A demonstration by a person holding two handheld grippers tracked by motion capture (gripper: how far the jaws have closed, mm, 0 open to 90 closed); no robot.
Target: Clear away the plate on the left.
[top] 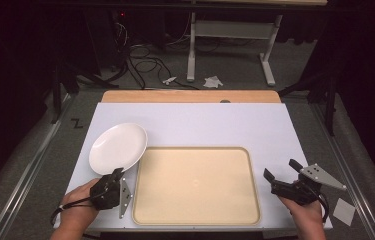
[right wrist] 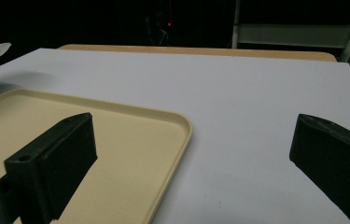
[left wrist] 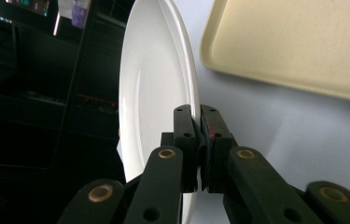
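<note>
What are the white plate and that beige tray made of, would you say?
The plate looks like glazed ceramic, or perhaps hard melamine: smooth, glossy white, with soft highlights along its thin rim where the left gripper pinches it. The tray looks like moulded plastic: matte cream, uniform in colour, with rounded corners and a raised lip. Neither can be settled by look alone.

Overhead light falls on my white table (top: 195, 125) evenly; the room beyond it is near black, floor dim and grainy; the plate (left wrist: 154, 93) glares pale along its rim in my left gripper view; my right gripper's (right wrist: 191, 158) near jaws are blurred, dark, detail lost; soft shadow beside the tray (right wrist: 116, 140); slight softness overall.
</note>
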